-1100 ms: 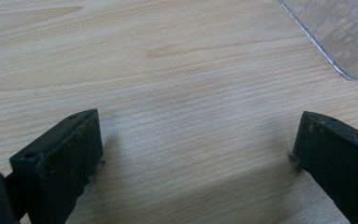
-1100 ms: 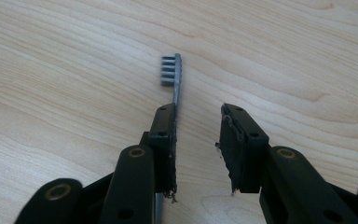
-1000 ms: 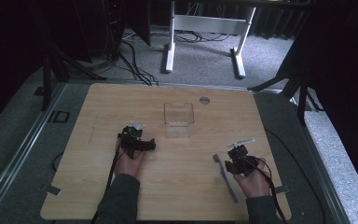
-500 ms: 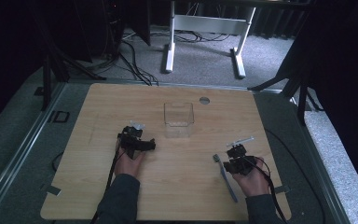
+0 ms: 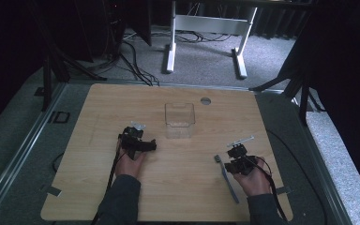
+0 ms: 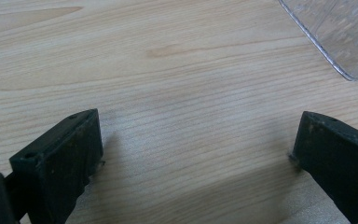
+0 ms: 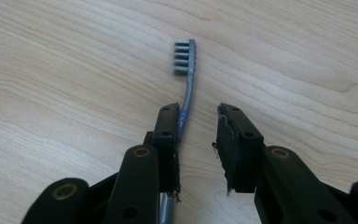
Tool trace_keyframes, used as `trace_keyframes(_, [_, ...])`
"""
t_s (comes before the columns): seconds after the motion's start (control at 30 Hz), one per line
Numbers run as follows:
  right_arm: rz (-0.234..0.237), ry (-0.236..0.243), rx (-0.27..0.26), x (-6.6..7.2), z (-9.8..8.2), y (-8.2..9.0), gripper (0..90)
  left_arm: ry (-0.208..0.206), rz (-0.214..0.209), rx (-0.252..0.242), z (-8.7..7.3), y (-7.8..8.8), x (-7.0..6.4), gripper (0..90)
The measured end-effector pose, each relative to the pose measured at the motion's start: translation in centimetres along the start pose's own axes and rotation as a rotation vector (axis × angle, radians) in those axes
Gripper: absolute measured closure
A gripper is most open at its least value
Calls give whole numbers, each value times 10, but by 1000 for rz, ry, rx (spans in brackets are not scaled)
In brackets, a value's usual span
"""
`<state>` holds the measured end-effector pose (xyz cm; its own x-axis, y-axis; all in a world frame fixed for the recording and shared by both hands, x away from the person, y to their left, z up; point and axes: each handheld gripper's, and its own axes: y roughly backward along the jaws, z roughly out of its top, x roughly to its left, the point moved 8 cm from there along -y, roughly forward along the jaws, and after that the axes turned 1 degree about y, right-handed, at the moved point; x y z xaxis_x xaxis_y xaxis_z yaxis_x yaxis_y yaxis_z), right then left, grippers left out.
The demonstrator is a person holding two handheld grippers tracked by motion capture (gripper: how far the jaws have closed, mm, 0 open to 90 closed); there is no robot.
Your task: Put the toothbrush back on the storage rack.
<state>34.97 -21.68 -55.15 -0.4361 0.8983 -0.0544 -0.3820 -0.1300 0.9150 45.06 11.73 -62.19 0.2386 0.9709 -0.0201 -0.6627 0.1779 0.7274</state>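
You had the right hand-held gripper (image 7: 198,140) half-closed around the toothbrush (image 7: 186,70), pads not yet pressing; left hand-held gripper (image 6: 196,154) stood apart. Next, probably, you needed to clamp, then lift toward the clear box (image 5: 179,119).

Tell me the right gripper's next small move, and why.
Probably shift slightly toward the toothbrush to centre it, then close. The right gripper has just been closing, yet its jaws stand apart: the handle lies against one jaw's inner face, the other pad is clear, and the brush lies flat on the table.
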Motion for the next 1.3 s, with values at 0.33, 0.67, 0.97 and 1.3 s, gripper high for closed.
trace_keyframes(0.33, [2,6,16,1,0,-3,693,0,0,0,0,0,0,15])
trace_keyframes(0.67, [1,11,34,1,-1,-5,693,0,0,-1,0,0,0,15])
trace_keyframes(0.97, [2,17,57,2,-2,-7,701,0,0,0,0,0,0,15])
trace_keyframes(1.3, [2,24,70,3,-3,-10,706,-1,1,1,0,0,0,15])
